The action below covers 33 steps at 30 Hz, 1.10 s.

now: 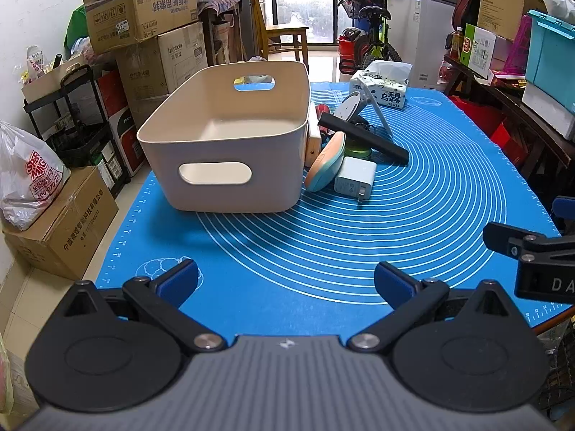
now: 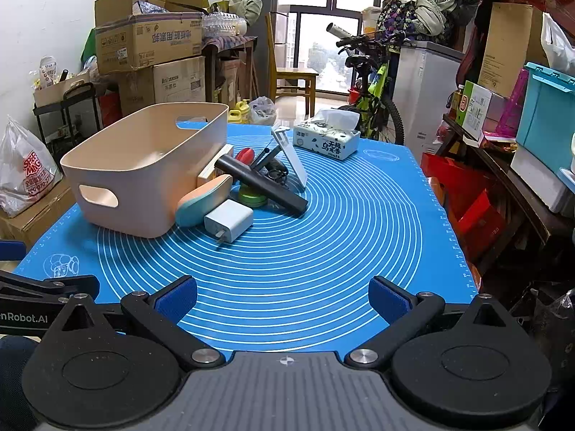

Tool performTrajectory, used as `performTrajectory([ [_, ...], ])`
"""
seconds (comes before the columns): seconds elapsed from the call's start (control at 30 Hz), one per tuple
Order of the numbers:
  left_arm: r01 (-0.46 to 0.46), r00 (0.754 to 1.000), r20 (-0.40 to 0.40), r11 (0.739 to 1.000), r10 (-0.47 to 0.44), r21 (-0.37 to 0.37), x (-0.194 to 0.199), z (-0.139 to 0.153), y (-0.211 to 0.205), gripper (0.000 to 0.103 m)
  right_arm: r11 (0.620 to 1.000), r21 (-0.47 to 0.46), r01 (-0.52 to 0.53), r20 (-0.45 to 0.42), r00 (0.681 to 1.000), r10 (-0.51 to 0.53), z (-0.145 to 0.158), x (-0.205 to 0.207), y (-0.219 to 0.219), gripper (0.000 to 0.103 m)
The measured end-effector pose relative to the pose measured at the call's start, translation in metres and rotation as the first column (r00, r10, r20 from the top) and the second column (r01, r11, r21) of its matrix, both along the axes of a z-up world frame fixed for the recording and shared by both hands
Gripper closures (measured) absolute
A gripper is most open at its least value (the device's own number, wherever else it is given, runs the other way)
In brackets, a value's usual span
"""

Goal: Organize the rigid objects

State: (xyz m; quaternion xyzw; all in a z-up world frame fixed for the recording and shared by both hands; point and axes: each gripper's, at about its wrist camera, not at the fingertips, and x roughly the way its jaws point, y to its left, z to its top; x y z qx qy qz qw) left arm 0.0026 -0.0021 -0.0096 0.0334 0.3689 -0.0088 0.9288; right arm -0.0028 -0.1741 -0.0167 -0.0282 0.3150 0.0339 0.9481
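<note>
While both claws gape empty, the beige bin sits upright, hollow, handle-slotted.

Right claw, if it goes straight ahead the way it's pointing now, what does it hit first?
Probably nothing for a stretch: the right claw is open over bare blue mat. Farther on, likely the black bar or the white charger slightly left of it; depth is unclear.

Readable: "nRobot.AI" on the left gripper body, "DA" on the right gripper body, "400-070-27" on the white plastic bag, "无极乌龙香" on the tissue pack, "宁波微想智能科技有限公司" on the floor carton.
</note>
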Motion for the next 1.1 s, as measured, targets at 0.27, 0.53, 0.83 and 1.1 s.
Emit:
performTrajectory([
  [0.27,-0.001,1.000,-0.001,1.000,0.001,0.000,0.0001,0.0001,-0.0001,0.000,1.000,-0.001,-0.001,0.000,1.000,0.001,-0.0002,0.0000,0.0000,0.002],
  [0.53,0.000,1.000,-0.001,1.000,0.000,0.001,0.0002,0.0000,0.0000,0.000,1.000,0.000,-0.001,0.000,1.000,0.001,-0.0002,0.0000,0.0001,0.002],
  [0.83,0.000,1.000,-0.001,1.000,0.000,0.001,0.0004,0.0003,0.0000,0.000,1.000,0.000,-0.004,0.001,1.000,0.004,0.0000,0.0003,0.0009,0.002],
  [1.1,-0.002,1.000,0.005,1.000,0.002,0.003,0.0013,0.0033,0.0025,0.000,1.000,0.001,-0.005,0.004,1.000,0.005,0.0004,0.0008,0.0018,0.002],
])
